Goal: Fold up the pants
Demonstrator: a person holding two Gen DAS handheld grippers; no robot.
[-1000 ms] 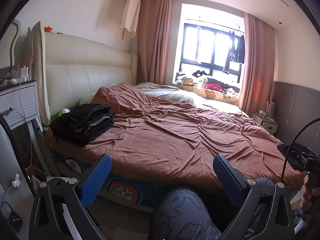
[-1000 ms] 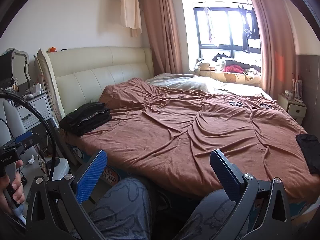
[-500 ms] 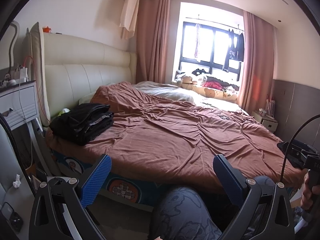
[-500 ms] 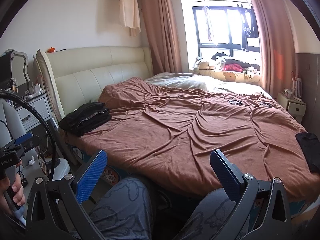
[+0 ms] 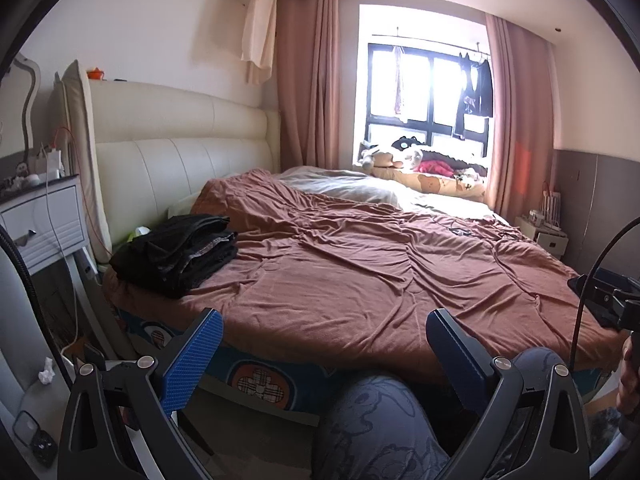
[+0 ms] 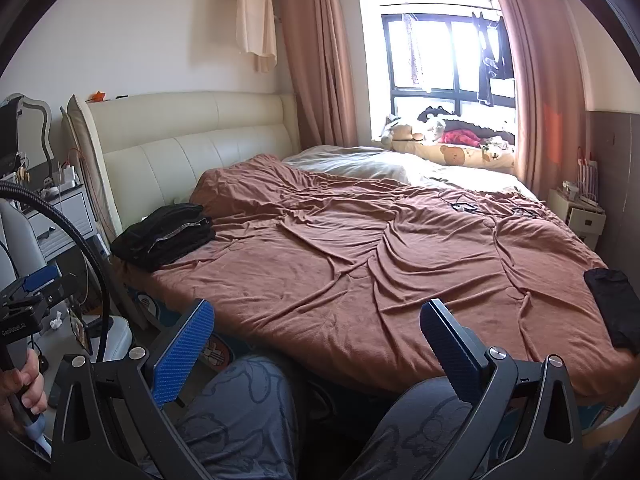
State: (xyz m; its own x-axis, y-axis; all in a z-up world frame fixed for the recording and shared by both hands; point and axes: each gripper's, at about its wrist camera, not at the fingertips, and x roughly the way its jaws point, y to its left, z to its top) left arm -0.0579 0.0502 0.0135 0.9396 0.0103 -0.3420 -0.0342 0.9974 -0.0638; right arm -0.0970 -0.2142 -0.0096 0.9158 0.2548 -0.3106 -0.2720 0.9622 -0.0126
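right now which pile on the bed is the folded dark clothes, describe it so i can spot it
Start at the big bed with the brown cover and go to its near corner below the cream padded headboard. There lies the stack of dark clothes. Unlike the single flat black garment at the opposite edge, it is thick, layered, and shows a pale grey seam.

The dark cloth [image 6: 614,304] at the right side of the bed [image 6: 360,264] is too plain to tell what it is. The hand [image 6: 20,384] at the left edge is partly cut off. The knees [image 6: 256,412] hide the bed's front. Small things on the nightstand [image 5: 40,216] are too tiny to tell.
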